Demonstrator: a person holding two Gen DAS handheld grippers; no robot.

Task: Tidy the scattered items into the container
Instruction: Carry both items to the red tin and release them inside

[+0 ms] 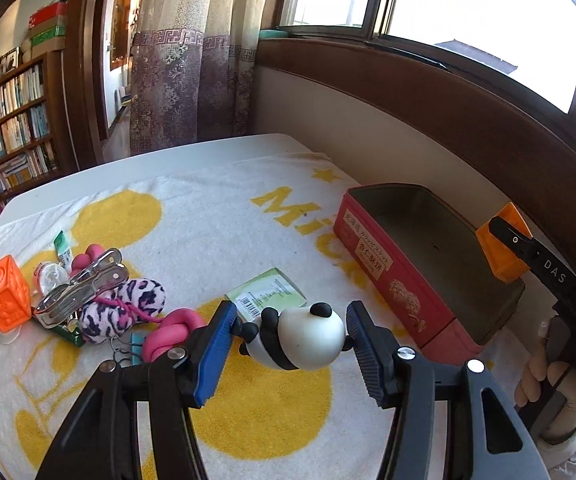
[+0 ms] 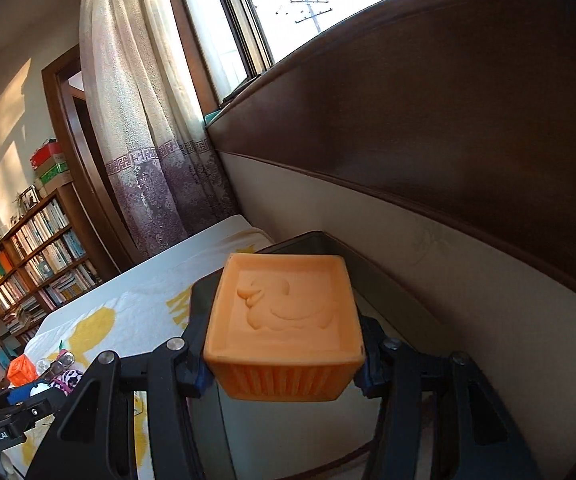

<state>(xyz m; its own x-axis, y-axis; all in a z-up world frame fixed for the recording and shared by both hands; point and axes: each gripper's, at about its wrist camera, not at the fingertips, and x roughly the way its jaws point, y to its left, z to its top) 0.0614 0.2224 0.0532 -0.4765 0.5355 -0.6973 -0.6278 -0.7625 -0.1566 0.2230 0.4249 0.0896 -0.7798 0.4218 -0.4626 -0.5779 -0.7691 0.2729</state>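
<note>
One red tin [image 1: 384, 276] sits open at the right of the yellow-and-white towel [image 1: 207, 216], close under the wall panel, its inside bare in the part that shows. Two orange blocks are in sight: one with a duck moulded on its face [image 2: 283, 320] is clamped between the pads of the right gripper [image 2: 283, 376], held above the near end of the tin; the other orange cube [image 1: 3, 294] lies at the far left of the towel. One panda figure [image 1: 300, 340] is pinched sideways between the blue and black pads of the left gripper [image 1: 288, 344], lifted off the towel, left of the tin and nearer than it. Left of the panda lie one pink knotted rope [image 1: 167, 334], one pink leopard-print plush [image 1: 123, 312], one metal clip [image 1: 83, 284] and one green-and-white box [image 1: 267, 294], the box just beyond the panda. A hand [image 1: 536, 376] grips the right gripper's handle.
</note>
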